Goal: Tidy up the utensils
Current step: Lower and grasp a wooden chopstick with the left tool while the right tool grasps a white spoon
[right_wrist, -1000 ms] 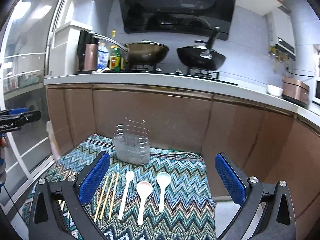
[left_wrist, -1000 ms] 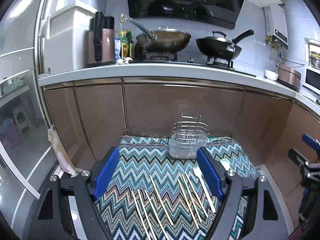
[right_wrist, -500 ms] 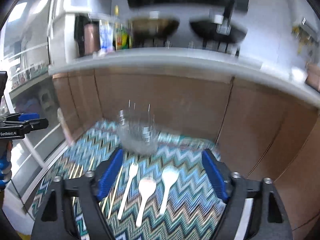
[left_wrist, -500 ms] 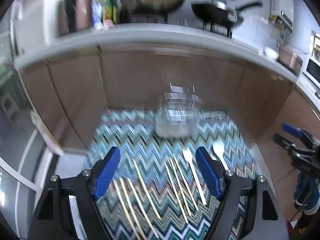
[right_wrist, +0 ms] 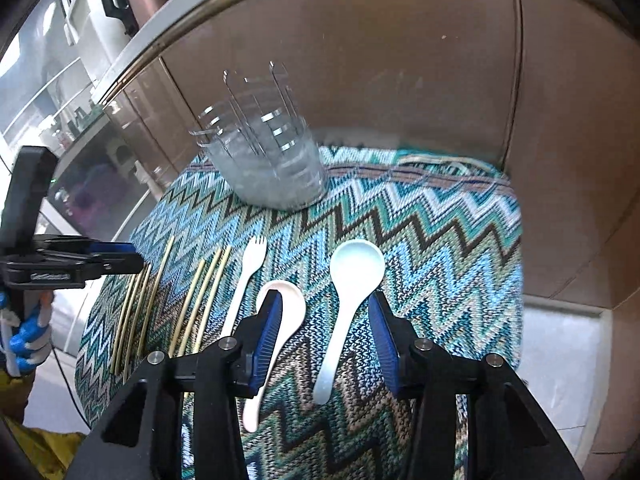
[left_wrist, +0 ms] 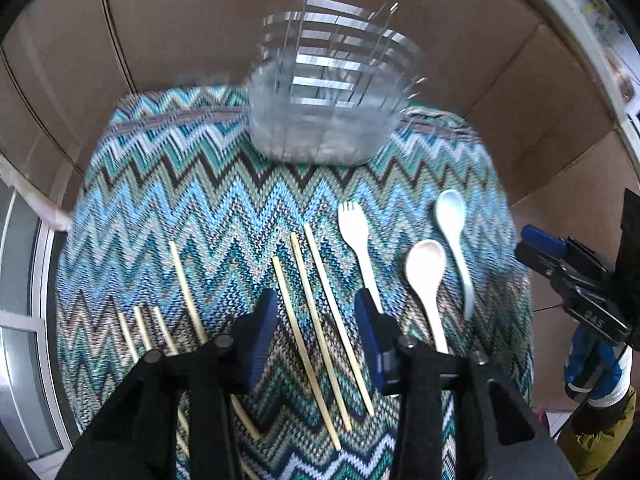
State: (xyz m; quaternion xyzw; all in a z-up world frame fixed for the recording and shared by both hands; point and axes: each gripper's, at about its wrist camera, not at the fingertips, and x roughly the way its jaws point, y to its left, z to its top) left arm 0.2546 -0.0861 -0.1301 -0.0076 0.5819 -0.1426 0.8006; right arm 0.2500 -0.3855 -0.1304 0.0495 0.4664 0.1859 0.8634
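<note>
Both cameras are looking down, close up, past their own tongs. Both are seeing the blue zigzag woven cloth (left_wrist: 192,200) (right_wrist: 440,232) and the clear wire-sided holder (left_wrist: 324,120) (right_wrist: 276,172).

The cloth (left_wrist: 168,200) is a coarse zigzag knit, matt and rough. The rack (left_wrist: 328,92) is shiny wire metal over a cloudy clear plastic base. The chopsticks (left_wrist: 316,320) look like pale matt wood or bamboo. The fork (left_wrist: 354,232) and two spoons (right_wrist: 356,268) are smooth plastic, slightly glossy. The cabinet doors (right_wrist: 360,40) are smooth brown with a soft sheen. The gripper (right_wrist: 326,332) pads are ribbed blue on matt black plastic.
</note>
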